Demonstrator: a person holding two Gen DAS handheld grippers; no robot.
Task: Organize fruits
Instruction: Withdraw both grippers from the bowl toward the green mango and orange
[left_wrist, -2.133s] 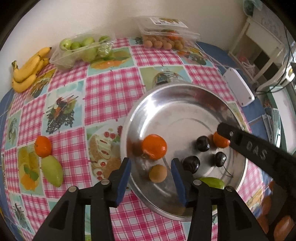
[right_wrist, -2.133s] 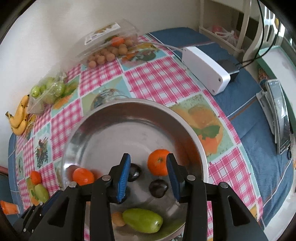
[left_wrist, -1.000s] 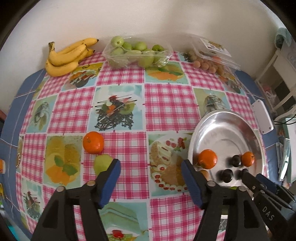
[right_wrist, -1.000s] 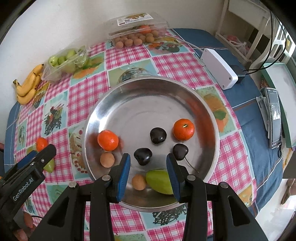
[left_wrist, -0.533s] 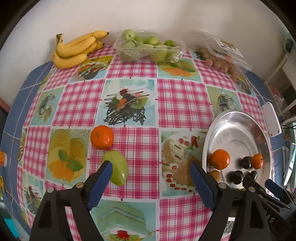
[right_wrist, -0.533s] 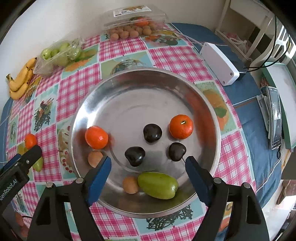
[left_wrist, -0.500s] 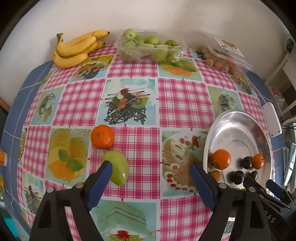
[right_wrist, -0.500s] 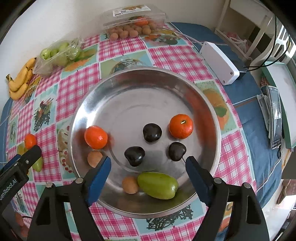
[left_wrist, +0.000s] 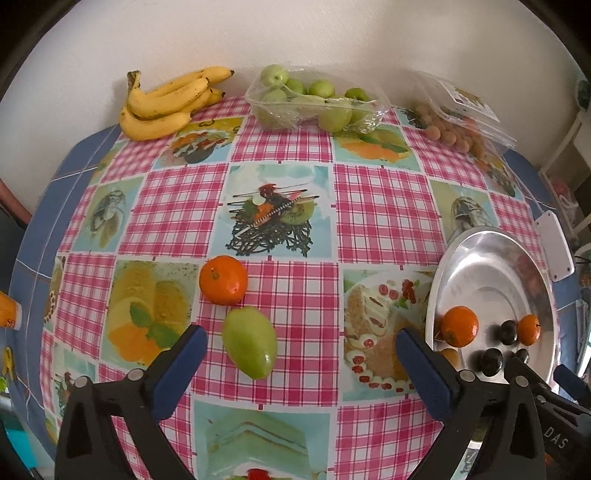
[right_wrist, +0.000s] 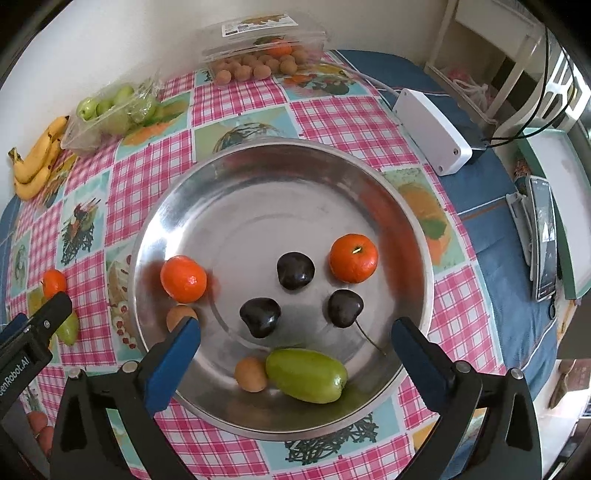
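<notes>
Left wrist view: I am holding the left gripper (left_wrist: 301, 356) above the checked tablecloth (left_wrist: 384, 206), and its jaws are opening wide with nothing pressed between the blue pads (left_wrist: 181, 365). A green fruit on the cloth (left_wrist: 250, 342) is lying between them, nearer the left pad and touching neither. Its long axis is running diagonally, narrow end up-left, blunt end toward the lower right. A loose orange (left_wrist: 223, 280) is sitting just beyond it, almost touching its narrow end. Off to the right, the steel bowl (left_wrist: 495, 254) is holding two oranges and some dark cherries, with the other gripper's black body crossing its near rim.

Right wrist view: I am keeping the right gripper (right_wrist: 295, 339) over the steel bowl, jaws opening and gripping nothing. A second green fruit (right_wrist: 306, 374) is lying in the bowl's near part, between the pads but clear of both, its long axis nearly crosswise, tilting down to the right. A small tan fruit (right_wrist: 251, 373) is touching its left end. Three cherries (right_wrist: 260, 316) and two oranges (right_wrist: 354, 257) are sitting farther in.
</notes>
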